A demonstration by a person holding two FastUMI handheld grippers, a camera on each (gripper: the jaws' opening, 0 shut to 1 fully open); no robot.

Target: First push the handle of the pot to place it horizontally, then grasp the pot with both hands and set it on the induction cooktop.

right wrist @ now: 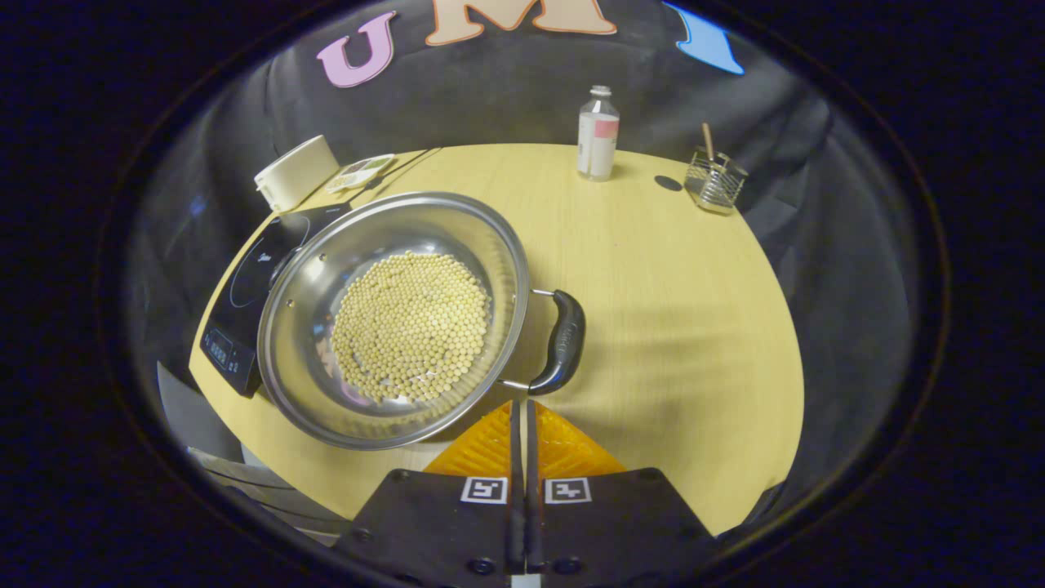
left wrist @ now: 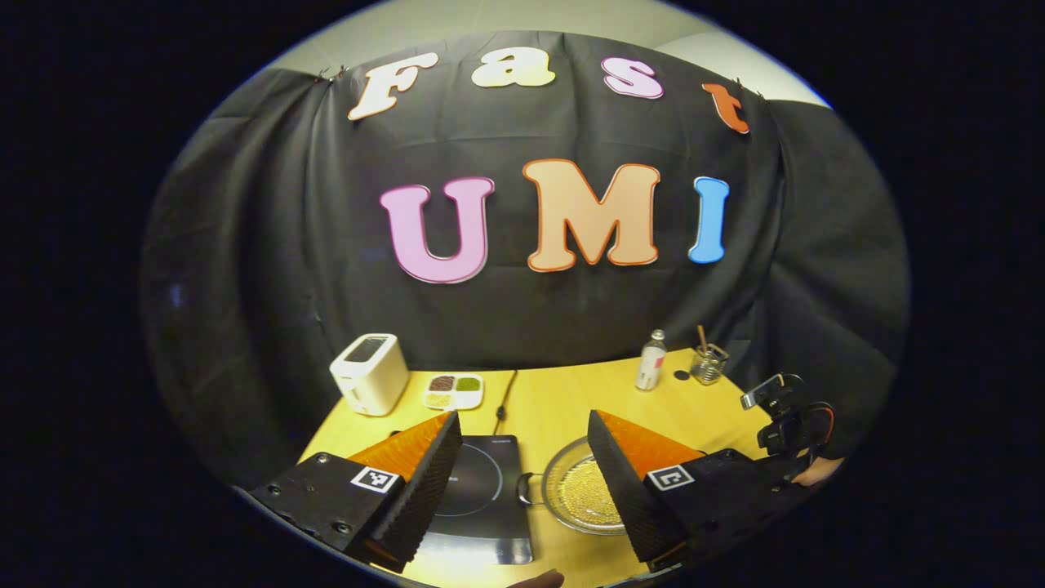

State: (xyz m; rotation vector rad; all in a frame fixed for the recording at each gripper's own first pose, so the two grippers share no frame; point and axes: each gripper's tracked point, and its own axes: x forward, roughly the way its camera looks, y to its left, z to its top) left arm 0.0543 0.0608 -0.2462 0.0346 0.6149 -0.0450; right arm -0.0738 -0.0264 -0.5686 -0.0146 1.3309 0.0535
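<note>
The shiny steel pot [right wrist: 392, 318] of pale round beans rests on the yellow wooden table [right wrist: 669, 327] beside the black induction cooktop [right wrist: 245, 302]. The right gripper [right wrist: 522, 416], fingers pressed together, nears the pot's black side handle [right wrist: 565, 339]; a gentle sideways nudge would suit. The left gripper [left wrist: 522, 465] waits spread.

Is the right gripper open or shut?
Shut: the right gripper has fingers pressed together, empty, near the pot handle.
</note>
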